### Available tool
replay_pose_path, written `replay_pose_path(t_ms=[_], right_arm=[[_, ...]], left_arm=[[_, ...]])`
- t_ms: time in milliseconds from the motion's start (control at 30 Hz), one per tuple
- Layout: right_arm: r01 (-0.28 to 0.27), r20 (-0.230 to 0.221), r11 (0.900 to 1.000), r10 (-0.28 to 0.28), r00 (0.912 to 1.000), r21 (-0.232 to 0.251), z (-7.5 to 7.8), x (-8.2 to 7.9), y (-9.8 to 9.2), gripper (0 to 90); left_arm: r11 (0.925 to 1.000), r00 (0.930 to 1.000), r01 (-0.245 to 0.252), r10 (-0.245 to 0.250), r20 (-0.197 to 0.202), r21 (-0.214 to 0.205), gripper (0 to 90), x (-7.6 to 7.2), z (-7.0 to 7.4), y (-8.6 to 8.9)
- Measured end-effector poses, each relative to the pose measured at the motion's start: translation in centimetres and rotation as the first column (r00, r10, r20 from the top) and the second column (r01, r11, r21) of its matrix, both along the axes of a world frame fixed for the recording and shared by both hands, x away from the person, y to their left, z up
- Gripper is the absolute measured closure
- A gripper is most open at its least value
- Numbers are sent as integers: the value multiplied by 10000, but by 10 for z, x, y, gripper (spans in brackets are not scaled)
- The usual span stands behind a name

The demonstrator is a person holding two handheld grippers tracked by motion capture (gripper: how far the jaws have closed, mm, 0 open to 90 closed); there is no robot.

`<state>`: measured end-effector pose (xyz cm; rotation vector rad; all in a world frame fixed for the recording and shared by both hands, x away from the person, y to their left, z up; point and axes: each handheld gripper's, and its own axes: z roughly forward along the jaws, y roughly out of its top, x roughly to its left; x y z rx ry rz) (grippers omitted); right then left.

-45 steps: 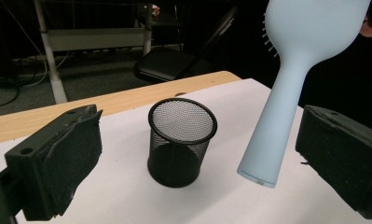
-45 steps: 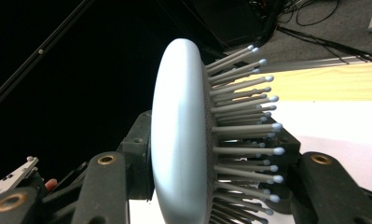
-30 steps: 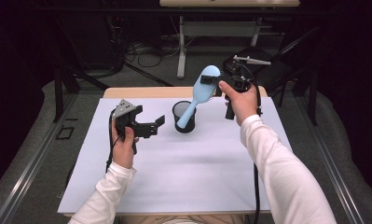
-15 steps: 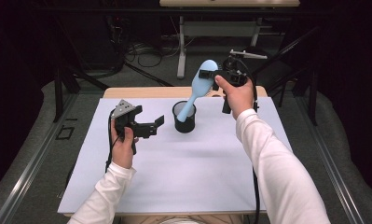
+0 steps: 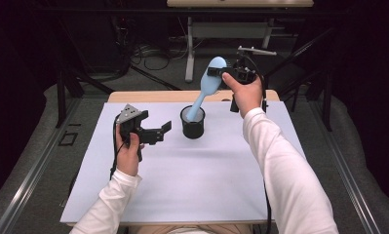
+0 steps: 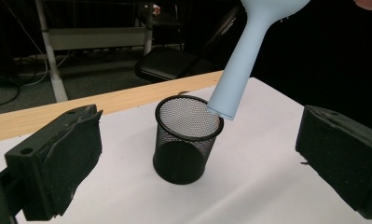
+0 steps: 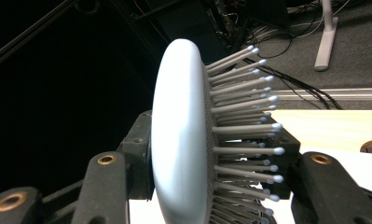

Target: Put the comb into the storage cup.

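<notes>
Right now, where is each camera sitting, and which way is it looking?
High view: above the person's side, looking forward and down on the table; both forearms, left gripper and right gripper show.
Left gripper view: on the left gripper, looking between its open jaws at the cup and the brush handle at its rim.
Right gripper view: on the right gripper, looking along its jaws, shut on the brush head.
High and left gripper views share cup and brush.

Right gripper (image 5: 215,72) clamps hairbrush (image 5: 207,87) head; handle tip inside mesh cup (image 5: 192,123); left gripper (image 5: 163,131) jaws apart, nothing between.
</notes>
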<state>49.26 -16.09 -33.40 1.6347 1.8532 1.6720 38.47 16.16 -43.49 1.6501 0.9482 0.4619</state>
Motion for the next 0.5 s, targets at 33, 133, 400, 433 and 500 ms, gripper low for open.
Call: replay_pose_path(t_ms=[33,133,400,433,500], right_arm=[[38,-7,10000,-38,10000,14,0,1,0,478],[146,17,9998,-146,9999,-95,1,3,2,478],[518,253,9984,-512,9984,-226,3,10,2,478],[558,253,9982,-552,9982,-224,3,11,2,478],[648,285,9975,-640,9975,-276,3,12,2,478]], left_arm=[[10000,10000,10,-11,-13,-27,4,0,0,0],[10000,10000,12,-12,-43,-24,4,-1,0,2],[10000,9999,15,-14,-119,17,4,-1,-2,0],[10000,9999,40,-40,-136,18,4,-1,-3,0],[10000,9999,43,-42,-154,60,4,-1,-3,-2]])
